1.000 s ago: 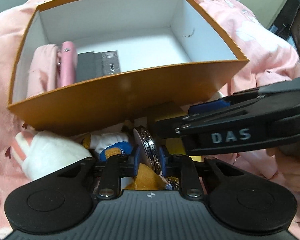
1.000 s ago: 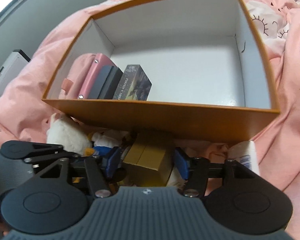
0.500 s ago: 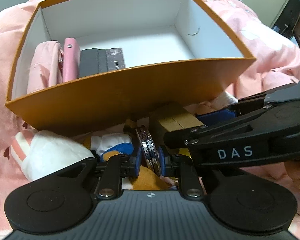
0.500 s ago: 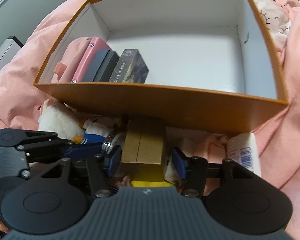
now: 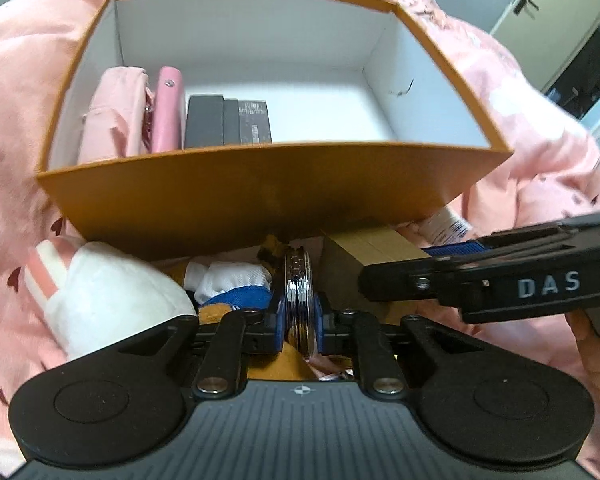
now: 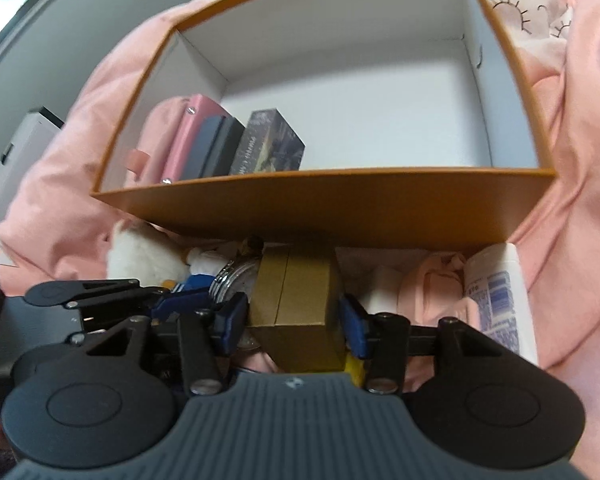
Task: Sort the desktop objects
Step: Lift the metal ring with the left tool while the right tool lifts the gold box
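An orange cardboard box, white inside, sits on pink bedding. Objects lie in a heap just in front of it. A round silver tin stands on edge between the blue pads of my left gripper. Its jaws are closing and the pads press on the tin's two faces. Right beside the tin is a brown-gold carton. My right gripper is shut on the carton, one pad on each side. The tin shows at the carton's left in the right wrist view.
The left end of the orange box holds a pink pouch, a pink case and dark small boxes. A white plush toy lies front left. A white bottle with a blue label lies front right, and pink bedding surrounds everything.
My left jaws have closed in on the silver tin. The right jaws have narrowed onto the brown-gold carton, and both views now look a little more down into the orange box.
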The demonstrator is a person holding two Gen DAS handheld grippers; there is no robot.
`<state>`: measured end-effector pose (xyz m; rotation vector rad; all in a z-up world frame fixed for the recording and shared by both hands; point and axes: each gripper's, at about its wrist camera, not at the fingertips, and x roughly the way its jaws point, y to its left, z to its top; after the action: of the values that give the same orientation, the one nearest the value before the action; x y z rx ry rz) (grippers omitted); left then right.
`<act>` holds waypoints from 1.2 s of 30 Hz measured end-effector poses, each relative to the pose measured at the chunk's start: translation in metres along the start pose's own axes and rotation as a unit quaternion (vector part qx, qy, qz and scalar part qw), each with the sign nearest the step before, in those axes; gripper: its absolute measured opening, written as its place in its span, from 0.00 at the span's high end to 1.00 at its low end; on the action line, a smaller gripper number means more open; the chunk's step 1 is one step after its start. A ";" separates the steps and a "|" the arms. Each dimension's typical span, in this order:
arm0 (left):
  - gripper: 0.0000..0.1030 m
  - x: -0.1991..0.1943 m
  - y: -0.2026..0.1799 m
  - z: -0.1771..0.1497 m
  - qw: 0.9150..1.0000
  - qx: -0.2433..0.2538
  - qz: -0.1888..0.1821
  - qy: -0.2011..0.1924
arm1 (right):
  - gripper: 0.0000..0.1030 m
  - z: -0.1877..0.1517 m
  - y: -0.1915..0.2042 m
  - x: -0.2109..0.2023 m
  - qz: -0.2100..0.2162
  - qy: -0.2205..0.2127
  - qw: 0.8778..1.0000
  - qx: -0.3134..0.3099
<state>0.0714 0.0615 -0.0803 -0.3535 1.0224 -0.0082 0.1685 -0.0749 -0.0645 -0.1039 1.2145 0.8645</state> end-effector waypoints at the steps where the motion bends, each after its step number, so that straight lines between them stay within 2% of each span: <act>1: 0.85 -0.005 0.000 0.001 1.000 -0.003 -0.003 -0.004 | 0.49 -0.001 0.000 -0.006 0.003 -0.006 1.000 0.001; 9: 0.85 -0.049 -0.003 0.017 0.998 -0.027 -0.041 -0.031 | 0.49 0.000 -0.002 -0.058 0.054 -0.040 0.998 0.006; 16: 0.85 -0.086 0.000 0.044 0.992 -0.055 -0.077 -0.080 | 0.49 0.016 0.002 -0.108 0.103 -0.097 0.990 -0.002; 20: 0.85 -0.086 0.002 0.069 0.991 -0.056 -0.063 -0.101 | 0.49 0.038 0.002 -0.122 0.094 -0.140 0.986 -0.012; 25: 0.85 -0.055 -0.003 0.098 0.993 -0.048 -0.047 -0.093 | 0.49 0.068 -0.004 -0.098 0.052 -0.149 0.987 -0.009; 31: 0.85 -0.005 -0.007 0.106 0.998 -0.032 -0.016 -0.045 | 0.49 0.088 -0.016 -0.045 0.004 -0.097 0.995 -0.009; 36: 0.85 0.015 -0.013 0.099 1.000 -0.001 0.011 -0.019 | 0.49 0.094 -0.027 -0.017 -0.008 -0.061 0.998 -0.009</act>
<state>0.1640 0.0754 -0.0421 -0.3432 0.9883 0.0205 0.2563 -0.0554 -0.0234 -0.0744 1.0915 0.8562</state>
